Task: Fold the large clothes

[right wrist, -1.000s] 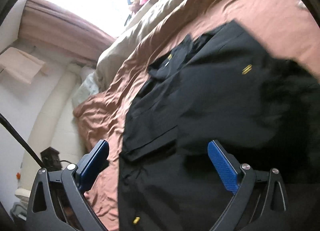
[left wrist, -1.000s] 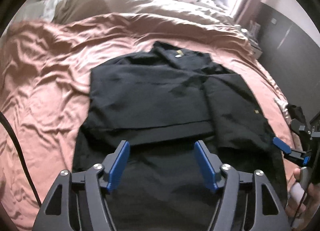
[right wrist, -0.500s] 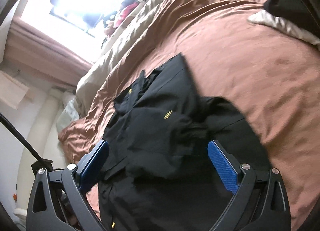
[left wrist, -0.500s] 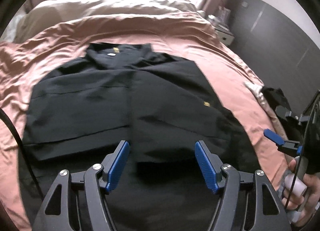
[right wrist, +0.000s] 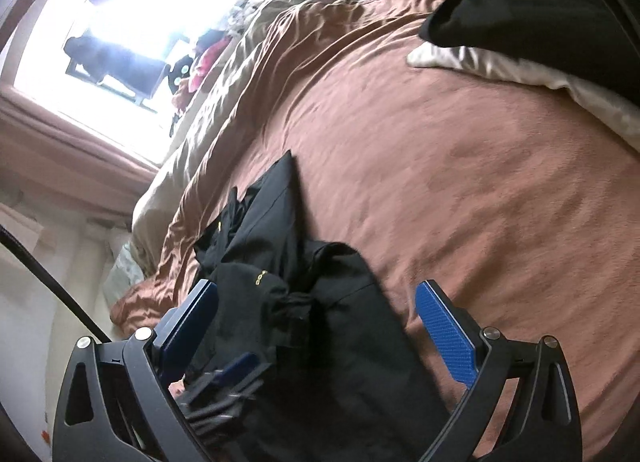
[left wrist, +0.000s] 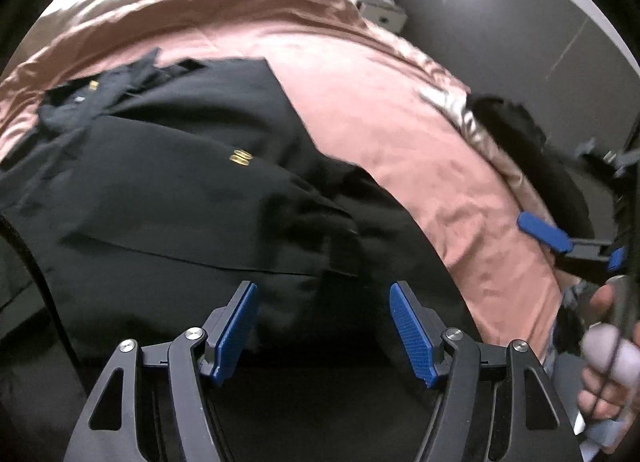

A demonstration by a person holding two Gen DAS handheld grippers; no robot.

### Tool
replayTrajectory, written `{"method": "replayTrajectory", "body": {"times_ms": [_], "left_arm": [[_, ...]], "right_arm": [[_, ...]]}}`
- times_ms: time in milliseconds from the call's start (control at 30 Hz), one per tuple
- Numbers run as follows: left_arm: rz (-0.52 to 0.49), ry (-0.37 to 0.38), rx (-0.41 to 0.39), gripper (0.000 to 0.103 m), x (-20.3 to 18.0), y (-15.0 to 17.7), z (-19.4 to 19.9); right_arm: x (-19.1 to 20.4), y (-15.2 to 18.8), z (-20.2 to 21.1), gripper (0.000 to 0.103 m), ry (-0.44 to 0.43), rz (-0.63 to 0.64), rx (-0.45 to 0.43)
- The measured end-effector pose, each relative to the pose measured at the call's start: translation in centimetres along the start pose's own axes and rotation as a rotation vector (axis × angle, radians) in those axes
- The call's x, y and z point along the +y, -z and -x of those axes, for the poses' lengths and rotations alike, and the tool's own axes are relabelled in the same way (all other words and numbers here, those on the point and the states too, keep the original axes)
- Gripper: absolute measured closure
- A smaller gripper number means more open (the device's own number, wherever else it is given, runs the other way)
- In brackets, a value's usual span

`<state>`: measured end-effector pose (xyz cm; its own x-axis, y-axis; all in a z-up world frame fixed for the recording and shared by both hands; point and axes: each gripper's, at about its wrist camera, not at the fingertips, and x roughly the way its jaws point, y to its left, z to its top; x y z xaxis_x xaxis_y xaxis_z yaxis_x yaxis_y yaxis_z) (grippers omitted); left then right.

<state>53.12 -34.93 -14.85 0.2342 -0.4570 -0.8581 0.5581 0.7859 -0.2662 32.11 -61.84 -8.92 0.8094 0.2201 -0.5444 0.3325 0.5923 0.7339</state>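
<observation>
A large black garment (left wrist: 168, 190) with a small gold logo (left wrist: 239, 157) lies spread on a pink-brown bed cover (left wrist: 360, 102), its sleeves folded in over the body. My left gripper (left wrist: 324, 326) is open and empty, hovering over the garment's lower right part. My right gripper (right wrist: 316, 334) is open and empty above the garment's (right wrist: 320, 322) right edge; it also shows at the right of the left wrist view (left wrist: 576, 240). The left gripper's blue fingers (right wrist: 240, 368) show low in the right wrist view.
A beige satin pillow (right wrist: 520, 74) with a black item (right wrist: 540, 2) on it lies at the bed's right side. A beige duvet (right wrist: 248, 54) and clutter lie by the bright window. A white nightstand (left wrist: 380, 10) and a dark wall stand to the right.
Both grippers have swung to the right, toward the garment's right edge, and stayed open. The garment now fills less of the right wrist view; more bed cover shows.
</observation>
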Motion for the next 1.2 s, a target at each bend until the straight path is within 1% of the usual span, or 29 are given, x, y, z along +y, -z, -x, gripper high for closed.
{"method": "replayTrajectory", "body": {"times_ms": [33, 67, 100, 167, 233, 267, 300, 333, 367, 400, 500, 667, 733, 867, 967, 1067, 1200], "left_arm": [[-0.006, -0.004, 0.018, 0.031, -0.4, 0.1, -0.9], [-0.015, -0.024, 0.036, 0.026, -0.7, 0.2, -1.9], [-0.021, -0.045, 0.042, 0.025, -0.8, 0.2, -2.6], [-0.034, -0.097, 0.043, 0.025, -1.0, 0.4, -3.6], [-0.036, -0.137, 0.027, 0.025, -0.8, 0.5, -4.0], [-0.032, -0.150, 0.026, 0.032, -0.5, 0.6, -4.2], [-0.033, -0.164, 0.028, 0.045, -0.3, 0.5, -4.4], [-0.035, -0.179, 0.031, 0.050, 0.0, 0.5, -4.3], [-0.027, -0.164, 0.034, 0.061, 0.4, 0.3, -4.0], [-0.023, -0.152, 0.035, 0.068, 0.6, 0.2, -3.7], [-0.035, -0.148, -0.001, 0.073, 1.0, -0.5, -1.2], [-0.013, -0.165, -0.087, 0.076, 3.7, -1.9, 4.5], [0.003, -0.176, -0.122, 0.076, 5.3, -2.4, 7.1], [0.035, -0.234, -0.182, 0.076, 8.8, -3.1, 11.6], [0.055, -0.270, -0.221, 0.076, 11.6, -3.2, 14.5], [0.075, -0.297, -0.252, 0.077, 14.2, -3.0, 16.8], [0.100, -0.318, -0.279, 0.077, 17.4, -2.9, 18.9]], "right_arm": [[-0.1, -0.1, 0.3, 0.004, -0.002, -0.006, -0.003], [-0.4, 0.3, -0.2, 0.004, -0.004, -0.010, -0.004], [-0.7, 0.4, -0.5, 0.004, -0.008, -0.013, -0.004], [-0.7, 0.5, -0.6, 0.004, -0.016, -0.017, -0.004], [-0.6, 0.5, -1.1, 0.004, -0.023, -0.014, -0.002], [-0.4, 0.6, -1.4, 0.004, -0.028, -0.014, 0.001], [-0.4, 0.8, -1.7, 0.004, -0.031, -0.016, 0.004], [-0.1, 1.1, -2.0, 0.004, -0.037, -0.016, 0.008], [0.1, 1.3, -2.2, 0.004, -0.040, -0.014, 0.012], [0.4, 1.6, -2.6, 0.004, -0.045, -0.009, 0.017], [1.1, 2.7, -3.3, 0.004, -0.053, -0.002, 0.029], [2.4, 4.0, -5.4, 0.004, -0.079, -0.001, 0.044], [2.9, 4.4, -6.2, 0.004, -0.085, 0.009, 0.047], [4.2, 5.1, -8.2, 0.004, -0.086, 0.033, 0.055], [4.9, 5.5, -9.8, 0.007, -0.082, 0.042, 0.066], [5.6, 5.8, -11.3, 0.007, -0.077, 0.045, 0.078], [6.5, 6.0, -12.8, 0.007, -0.064, 0.067, 0.085]]}}
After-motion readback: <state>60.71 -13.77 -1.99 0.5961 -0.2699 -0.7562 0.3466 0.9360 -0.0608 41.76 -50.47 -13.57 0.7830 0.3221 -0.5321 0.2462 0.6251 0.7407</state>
